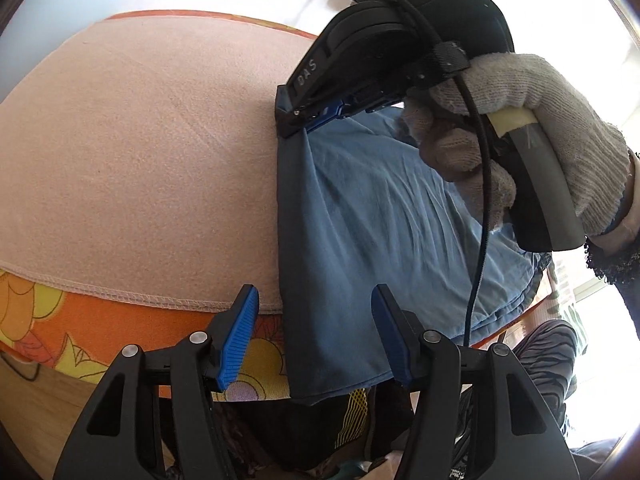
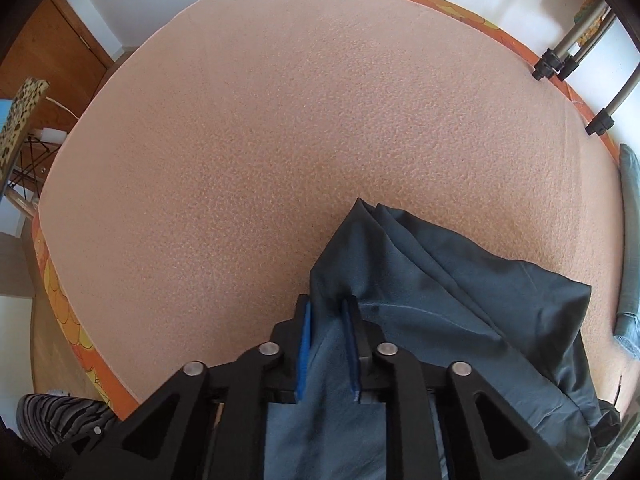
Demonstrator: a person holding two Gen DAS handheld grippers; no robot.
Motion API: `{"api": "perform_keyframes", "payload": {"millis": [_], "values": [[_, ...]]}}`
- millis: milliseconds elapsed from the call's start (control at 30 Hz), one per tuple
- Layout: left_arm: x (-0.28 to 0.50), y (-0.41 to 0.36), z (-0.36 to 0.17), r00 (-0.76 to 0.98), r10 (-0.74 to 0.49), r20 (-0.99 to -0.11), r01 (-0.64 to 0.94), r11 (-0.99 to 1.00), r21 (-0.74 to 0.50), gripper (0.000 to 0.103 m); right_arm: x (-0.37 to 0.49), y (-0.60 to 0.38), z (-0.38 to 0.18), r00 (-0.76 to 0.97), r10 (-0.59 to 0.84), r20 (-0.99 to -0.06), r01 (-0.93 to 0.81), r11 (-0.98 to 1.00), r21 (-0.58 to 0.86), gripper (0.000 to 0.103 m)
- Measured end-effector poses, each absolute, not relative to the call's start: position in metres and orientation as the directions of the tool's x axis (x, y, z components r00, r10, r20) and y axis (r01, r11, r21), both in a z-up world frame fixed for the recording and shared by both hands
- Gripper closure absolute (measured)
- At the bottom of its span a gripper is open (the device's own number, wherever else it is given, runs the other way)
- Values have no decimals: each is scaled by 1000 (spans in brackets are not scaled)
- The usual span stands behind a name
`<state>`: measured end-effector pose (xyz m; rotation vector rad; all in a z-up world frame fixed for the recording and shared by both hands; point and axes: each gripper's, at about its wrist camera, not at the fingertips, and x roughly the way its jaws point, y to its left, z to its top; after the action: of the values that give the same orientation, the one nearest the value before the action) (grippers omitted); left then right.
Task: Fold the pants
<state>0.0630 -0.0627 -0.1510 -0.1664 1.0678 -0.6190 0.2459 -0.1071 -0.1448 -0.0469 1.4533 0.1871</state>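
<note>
The blue-grey pants (image 1: 372, 216) hang as a sheet over the near edge of the bed. In the left wrist view my left gripper (image 1: 316, 336) is open, with its blue pads on either side of the pants' lower left edge and not touching it. My right gripper (image 1: 316, 114), held by a gloved hand (image 1: 520, 128), is shut on the pants' upper left corner. In the right wrist view my right gripper (image 2: 328, 344) is shut on a bunched fold of the pants (image 2: 460, 304), which trail to the right over the bed.
A peach blanket (image 2: 300, 128) covers the bed, over an orange flowered sheet (image 1: 48, 320). Tripod legs (image 2: 576, 56) stand at the far right edge. A wooden door (image 2: 52, 48) and a leopard-print chair (image 2: 20, 120) are at the left. A grey cushion (image 2: 630, 240) lies at the right.
</note>
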Motion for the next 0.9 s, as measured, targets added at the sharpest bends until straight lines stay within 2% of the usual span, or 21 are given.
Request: {"api": "perform_keyframes", "payload": {"millis": [100,267,300,333,400,667,900], "values": [[66,-68,-153,326,-547,-771,404,818,-409,45,240,-120,-136,129,149,-980,-141,981,131,102],[71,-70,-159,295,-593,-749,384,791,-476,48,229,-144,-121,170,239,-956,-107,969,223,103],[71,-70,-160,299,-601,-741,376,788,-488,58,227,-149,-118,178,252,-951,-100,966,237,103],[73,-70,-160,292,-612,-735,369,781,-504,78,225,-154,-118,184,261,-948,-95,964,247,103],[72,-71,-159,295,-623,-725,364,775,-517,97,224,-170,-111,199,279,-939,-94,960,265,103],[48,-109,-107,302,-713,-633,519,680,-518,98,213,-208,-78,284,375,-882,-72,926,371,103],[38,-166,-73,235,-784,-574,632,572,-523,98,186,-258,-38,385,407,-828,-38,904,427,103]]}}
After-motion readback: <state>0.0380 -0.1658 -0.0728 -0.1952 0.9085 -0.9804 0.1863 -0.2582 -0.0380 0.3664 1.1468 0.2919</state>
